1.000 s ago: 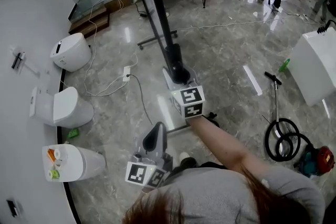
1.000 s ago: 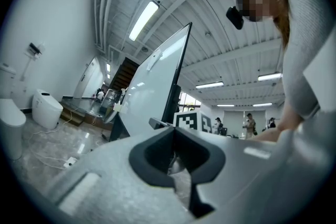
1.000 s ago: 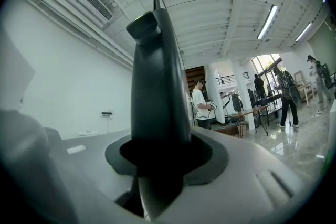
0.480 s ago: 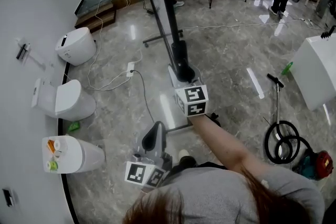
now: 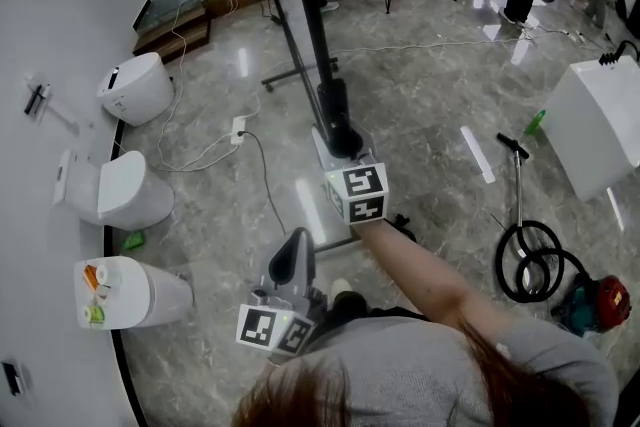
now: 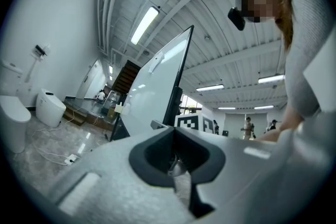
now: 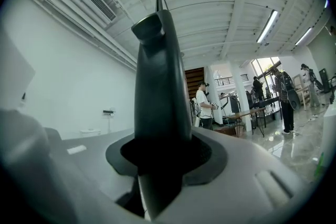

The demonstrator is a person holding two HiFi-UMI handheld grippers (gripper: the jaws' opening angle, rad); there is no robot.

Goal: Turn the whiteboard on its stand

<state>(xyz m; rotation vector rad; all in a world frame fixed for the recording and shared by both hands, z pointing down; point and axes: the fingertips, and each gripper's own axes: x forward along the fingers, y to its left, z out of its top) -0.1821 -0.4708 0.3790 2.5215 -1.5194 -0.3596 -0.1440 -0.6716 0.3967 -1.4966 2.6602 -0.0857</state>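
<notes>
Right claw [image 5: 332, 100] clamps the whiteboard [image 5: 310, 5] by its dark frame edge; left claw [image 5: 299, 245] clenched, empty. Board looks big, stiff, slick-faced: push by the frame

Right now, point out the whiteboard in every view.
Head view: the whiteboard is seen edge-on at top centre, running down to the right gripper.
Left gripper view: it is the broad white panel at centre.
Right gripper view: only its thin edge shows above the jaws.
Shared landmark: the small wall fitting.
</notes>
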